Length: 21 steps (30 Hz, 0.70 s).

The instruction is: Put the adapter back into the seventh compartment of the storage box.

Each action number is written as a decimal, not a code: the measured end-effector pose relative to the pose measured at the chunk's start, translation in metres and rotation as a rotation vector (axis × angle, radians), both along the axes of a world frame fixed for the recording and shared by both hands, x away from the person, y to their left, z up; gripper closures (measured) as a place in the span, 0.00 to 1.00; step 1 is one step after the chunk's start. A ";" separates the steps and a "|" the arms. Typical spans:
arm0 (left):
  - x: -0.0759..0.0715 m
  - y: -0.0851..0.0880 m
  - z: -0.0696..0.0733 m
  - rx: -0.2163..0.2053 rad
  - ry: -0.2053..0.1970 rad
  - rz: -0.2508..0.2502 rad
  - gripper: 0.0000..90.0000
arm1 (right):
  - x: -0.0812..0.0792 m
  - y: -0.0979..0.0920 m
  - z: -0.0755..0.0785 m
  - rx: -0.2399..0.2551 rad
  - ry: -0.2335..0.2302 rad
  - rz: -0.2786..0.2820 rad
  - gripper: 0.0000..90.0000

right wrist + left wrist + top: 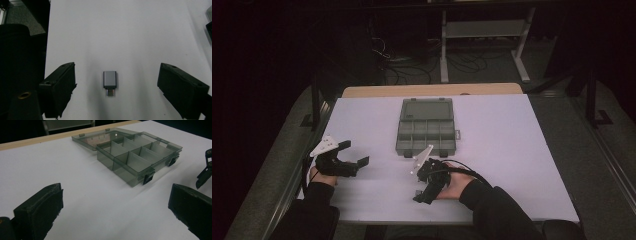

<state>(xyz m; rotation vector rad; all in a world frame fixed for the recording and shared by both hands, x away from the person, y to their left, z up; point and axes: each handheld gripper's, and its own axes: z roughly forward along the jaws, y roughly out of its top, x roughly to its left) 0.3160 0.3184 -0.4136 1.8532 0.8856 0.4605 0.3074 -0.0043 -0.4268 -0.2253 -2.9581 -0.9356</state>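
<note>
A small grey USB adapter lies flat on the white table, its plug end toward the camera in the right gripper view. My right gripper is open, one jaw on either side of the adapter and neither touching it. In the high view the right gripper points toward the table's near edge. My left gripper stands open and empty at the left, facing the organizer box. Its own view shows the left gripper with bare table between the jaws.
The smoky clear organizer box sits mid-table with its lid folded back flat and several divided compartments that look empty. A wooden edge runs behind the white sheet. Cables and a metal stand are on the floor beyond.
</note>
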 end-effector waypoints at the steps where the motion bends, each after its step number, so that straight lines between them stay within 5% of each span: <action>1: 0.000 0.000 0.000 0.001 0.000 -0.001 0.00 | -0.001 0.000 0.000 -0.008 -0.004 -0.001 0.19; 21: 0.000 0.000 0.000 0.003 0.000 -0.001 0.00 | -0.004 0.004 -0.007 -0.050 0.012 0.019 0.68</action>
